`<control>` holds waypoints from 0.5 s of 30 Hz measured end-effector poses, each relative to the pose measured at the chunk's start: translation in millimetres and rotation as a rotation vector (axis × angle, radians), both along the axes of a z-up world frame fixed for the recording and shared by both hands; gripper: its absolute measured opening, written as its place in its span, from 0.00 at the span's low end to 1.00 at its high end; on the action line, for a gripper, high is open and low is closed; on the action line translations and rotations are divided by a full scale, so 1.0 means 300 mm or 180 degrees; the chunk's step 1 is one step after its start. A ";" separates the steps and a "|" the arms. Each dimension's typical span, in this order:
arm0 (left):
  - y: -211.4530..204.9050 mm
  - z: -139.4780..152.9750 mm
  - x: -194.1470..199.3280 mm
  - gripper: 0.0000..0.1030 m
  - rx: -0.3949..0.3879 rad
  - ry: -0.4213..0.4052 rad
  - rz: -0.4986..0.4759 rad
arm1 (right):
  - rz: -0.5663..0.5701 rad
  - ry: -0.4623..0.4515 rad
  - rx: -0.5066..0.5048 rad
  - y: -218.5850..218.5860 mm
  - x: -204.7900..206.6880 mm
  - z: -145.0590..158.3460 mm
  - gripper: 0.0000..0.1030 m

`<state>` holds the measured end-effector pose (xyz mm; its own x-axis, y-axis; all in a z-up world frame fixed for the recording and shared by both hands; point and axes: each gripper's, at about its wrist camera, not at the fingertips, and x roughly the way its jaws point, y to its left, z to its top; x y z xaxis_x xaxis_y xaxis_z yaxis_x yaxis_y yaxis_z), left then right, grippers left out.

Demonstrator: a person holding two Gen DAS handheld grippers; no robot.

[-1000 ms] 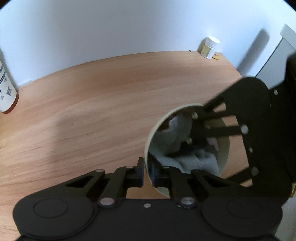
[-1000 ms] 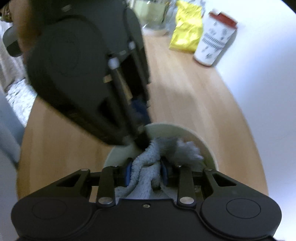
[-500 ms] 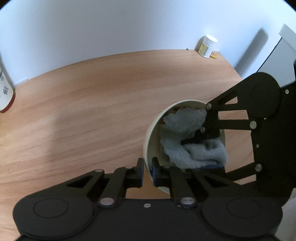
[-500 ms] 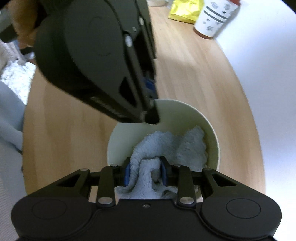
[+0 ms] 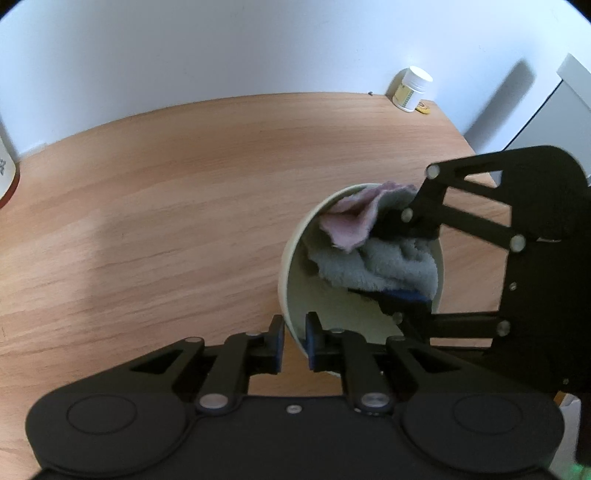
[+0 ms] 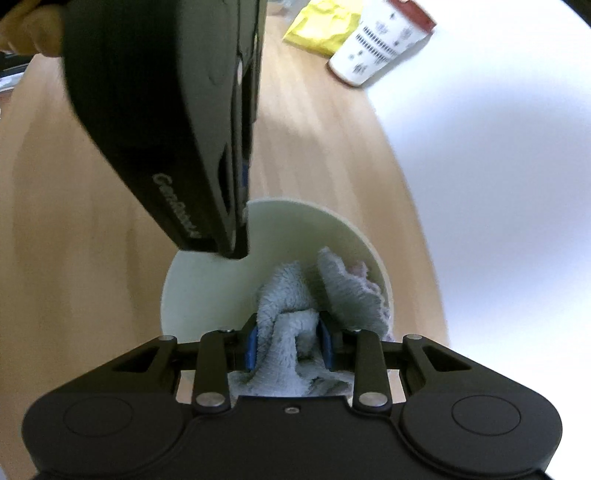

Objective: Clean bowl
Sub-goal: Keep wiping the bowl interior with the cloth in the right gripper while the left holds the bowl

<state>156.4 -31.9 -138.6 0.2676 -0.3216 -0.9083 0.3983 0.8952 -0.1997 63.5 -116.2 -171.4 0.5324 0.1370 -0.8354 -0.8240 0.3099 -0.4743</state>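
Note:
A cream bowl [image 5: 325, 306] is tipped up on the wooden table [image 5: 184, 221]. My left gripper [image 5: 293, 332] is shut on its near rim, one finger outside and one inside. A fluffy grey cloth [image 5: 384, 262] with a pink underside lies bunched against the bowl's inner wall. My right gripper [image 6: 288, 343] is shut on that cloth [image 6: 284, 306] inside the bowl [image 6: 221, 288]. In the left wrist view the right gripper [image 5: 400, 258] reaches in from the right. The left gripper's black body [image 6: 166, 110] fills the upper left of the right wrist view, hiding part of the rim.
A small white jar [image 5: 412, 88] stands by the wall at the table's far end. A white patterned cup with a red lid [image 6: 380, 48] and a yellow bag [image 6: 321, 29] sit further along. A pale cabinet [image 5: 554, 110] flanks the table's edge. A hand [image 6: 26, 33] shows at upper left.
My right gripper swept the cloth across the inside of the bowl toward its far wall, and a pink fold of the cloth turned up. The left gripper and the bowl stayed put.

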 end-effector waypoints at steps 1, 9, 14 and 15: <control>-0.002 -0.002 0.006 0.11 -0.0003 0.0002 0.0003 | -0.0004 -0.0033 0.0029 -0.004 -0.003 0.004 0.33; -0.013 0.004 0.003 0.11 0.0036 -0.0026 -0.0065 | 0.0017 -0.0241 0.0204 -0.027 -0.031 0.012 0.33; -0.002 0.008 0.009 0.12 0.0017 -0.0043 -0.0112 | 0.0154 -0.0206 0.0298 -0.028 -0.032 0.006 0.33; -0.001 0.008 0.010 0.12 0.0011 -0.0046 -0.0117 | 0.0183 -0.0197 0.0318 -0.028 -0.032 0.005 0.32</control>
